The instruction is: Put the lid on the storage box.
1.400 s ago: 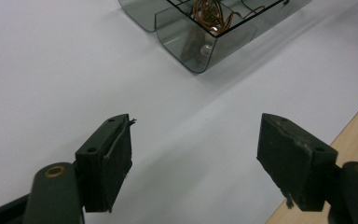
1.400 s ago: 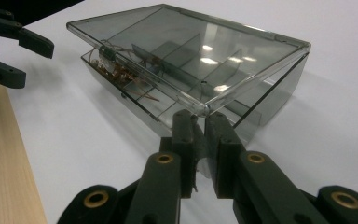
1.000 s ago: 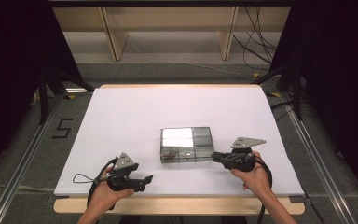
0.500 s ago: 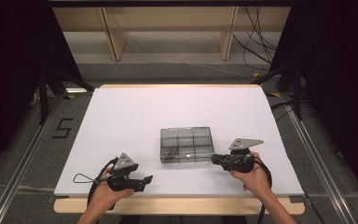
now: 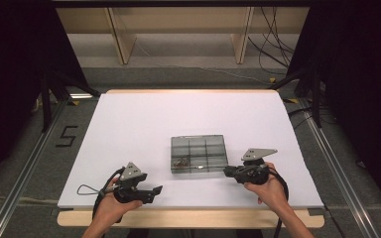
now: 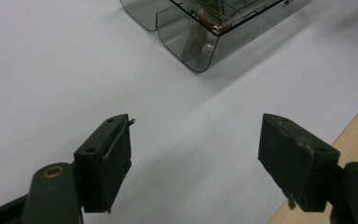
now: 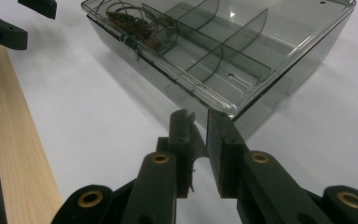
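The right gripper (image 5: 226,171) lies level, nearly closed and empty, at the lidded box's (image 5: 199,153) corner; the left gripper (image 5: 158,189) rests wide open.

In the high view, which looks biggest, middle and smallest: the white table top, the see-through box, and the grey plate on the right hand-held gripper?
1. White table top, by far the biggest.
2. See-through box, with dividers inside.
3. Grey plate on the right hand-held gripper, the smallest.
No two look alike in size.
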The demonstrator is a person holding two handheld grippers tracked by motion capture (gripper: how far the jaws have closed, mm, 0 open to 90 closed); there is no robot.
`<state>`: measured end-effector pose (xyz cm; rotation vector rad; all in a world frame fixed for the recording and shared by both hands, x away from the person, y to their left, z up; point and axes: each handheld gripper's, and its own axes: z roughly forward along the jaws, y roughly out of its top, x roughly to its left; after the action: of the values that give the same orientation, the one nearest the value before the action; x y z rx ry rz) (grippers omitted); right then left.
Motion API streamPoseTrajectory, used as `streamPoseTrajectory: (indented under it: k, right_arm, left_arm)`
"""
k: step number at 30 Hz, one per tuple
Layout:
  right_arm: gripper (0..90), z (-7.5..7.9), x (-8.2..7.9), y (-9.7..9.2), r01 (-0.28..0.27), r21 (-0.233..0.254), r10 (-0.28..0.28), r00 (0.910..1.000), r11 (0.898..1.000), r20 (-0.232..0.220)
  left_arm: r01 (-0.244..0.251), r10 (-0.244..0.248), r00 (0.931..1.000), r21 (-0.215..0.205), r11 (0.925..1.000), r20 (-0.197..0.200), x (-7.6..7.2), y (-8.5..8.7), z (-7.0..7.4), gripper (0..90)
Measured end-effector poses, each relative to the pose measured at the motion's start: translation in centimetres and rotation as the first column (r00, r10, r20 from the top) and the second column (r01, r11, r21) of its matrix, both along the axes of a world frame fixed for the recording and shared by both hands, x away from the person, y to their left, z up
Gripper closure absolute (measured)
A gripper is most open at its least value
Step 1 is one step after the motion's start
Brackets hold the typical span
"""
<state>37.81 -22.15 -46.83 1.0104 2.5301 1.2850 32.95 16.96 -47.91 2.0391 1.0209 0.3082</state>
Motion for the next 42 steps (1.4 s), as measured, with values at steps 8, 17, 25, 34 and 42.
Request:
streamPoseTrajectory:
  k: [8, 17, 25, 34, 42]
  right_arm:
    - [80.1, 0.4, -1.4, -0.6, 0.015, 0.020, -0.015, 0.9999, 1.000, 0.000]
    - [77.6, 0.6, -2.2, -2.1, 0.029, 0.045, -0.029, 0.9996, 0.999, -0.004]
    - [53.9, 0.4, -2.7, -2.9, 0.073, 0.065, -0.073, 0.9973, 0.995, -0.013]
    - [35.1, -0.5, -3.9, -3.9, 0.139, 0.033, -0.138, 0.9897, 0.990, -0.038]
    - [29.7, -0.9, -5.3, -4.8, 0.166, 0.027, -0.164, 0.9830, 0.986, -0.083]
  left_arm:
    - [0.005, -0.005, 1.0000, -0.007, 1.0000, 0.003, -0.2, -0.3, 0.1, 25.1]
    - [0.006, -0.006, 0.9998, -0.004, 1.0000, 0.016, -0.2, -0.2, 0.4, 25.1]
    - [0.014, -0.014, 0.9999, -0.004, 0.9999, 0.006, -0.4, -0.4, 0.4, 25.0]
    - [0.028, -0.028, 0.9996, -0.002, 0.9996, 0.001, -0.6, -0.8, 0.3, 24.7]
    - [0.032, -0.032, 0.9994, -0.014, 0.9994, -0.014, -0.6, -0.8, 0.2, 24.7]
